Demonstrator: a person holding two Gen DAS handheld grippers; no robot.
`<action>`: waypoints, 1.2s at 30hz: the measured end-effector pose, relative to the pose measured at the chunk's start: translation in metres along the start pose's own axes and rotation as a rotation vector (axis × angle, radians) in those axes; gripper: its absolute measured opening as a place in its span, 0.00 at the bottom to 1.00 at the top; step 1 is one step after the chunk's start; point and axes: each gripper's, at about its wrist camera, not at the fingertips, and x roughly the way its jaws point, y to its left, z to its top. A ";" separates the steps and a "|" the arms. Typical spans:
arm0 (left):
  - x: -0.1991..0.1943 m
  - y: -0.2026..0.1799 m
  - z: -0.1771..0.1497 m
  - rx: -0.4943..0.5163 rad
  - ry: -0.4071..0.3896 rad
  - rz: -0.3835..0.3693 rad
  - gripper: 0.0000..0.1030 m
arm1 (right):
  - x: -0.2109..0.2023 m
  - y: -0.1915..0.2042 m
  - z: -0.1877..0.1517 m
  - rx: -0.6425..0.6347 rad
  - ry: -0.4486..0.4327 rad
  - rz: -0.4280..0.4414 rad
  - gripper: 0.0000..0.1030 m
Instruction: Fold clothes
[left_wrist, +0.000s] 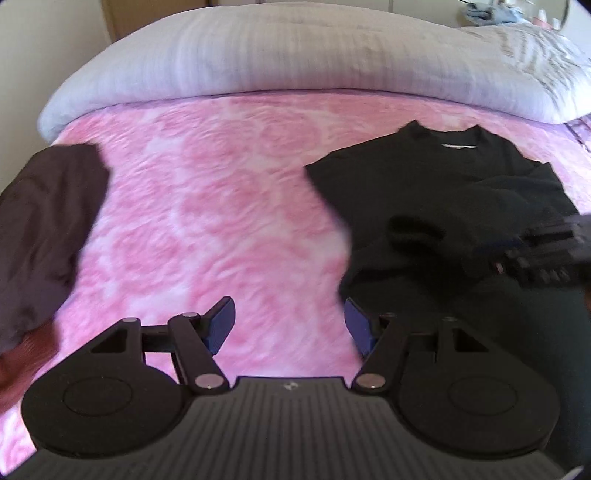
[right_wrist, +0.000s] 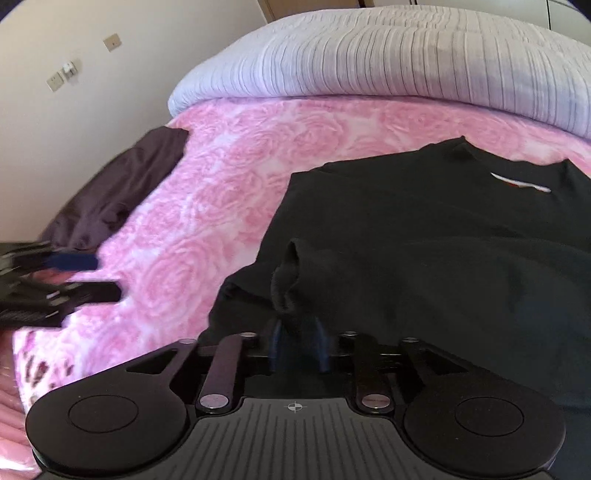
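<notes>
The dark brown garment (left_wrist: 48, 229) lies well to the left of the left gripper (left_wrist: 290, 325), partly over the bed's edge, apparently set aside. The left gripper hovers over the bare pink rose-patterned blanket (left_wrist: 221, 206) with its jaws spread wide and nothing between them; its right finger sits just at the near left edge of the black top (left_wrist: 424, 192). This placement probably readies it to take that edge for a fold.

The black top lies ahead and to the right of the left gripper, collar and white label (left_wrist: 458, 146) toward the striped grey pillow (left_wrist: 258, 51), which lies beyond the blanket. One sleeve is laid across the body, its cuff (right_wrist: 288, 280) bunched directly ahead of the right gripper (right_wrist: 299, 350).

The right gripper sits over the top's lower part. Its jaws stand part-way apart; dark cloth shows around the fingers, but no grip on the cuff is visible. The sleeve appears to be released in its folded position.
</notes>
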 end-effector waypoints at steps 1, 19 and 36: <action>0.006 -0.008 0.007 0.010 -0.003 -0.017 0.60 | -0.008 -0.002 -0.004 0.002 0.003 0.006 0.32; 0.117 -0.223 0.141 0.432 0.002 -0.380 0.59 | -0.144 -0.247 -0.059 0.557 -0.180 -0.344 0.42; 0.224 -0.484 0.232 0.783 0.327 -0.619 0.40 | -0.138 -0.274 -0.090 0.567 -0.167 -0.152 0.12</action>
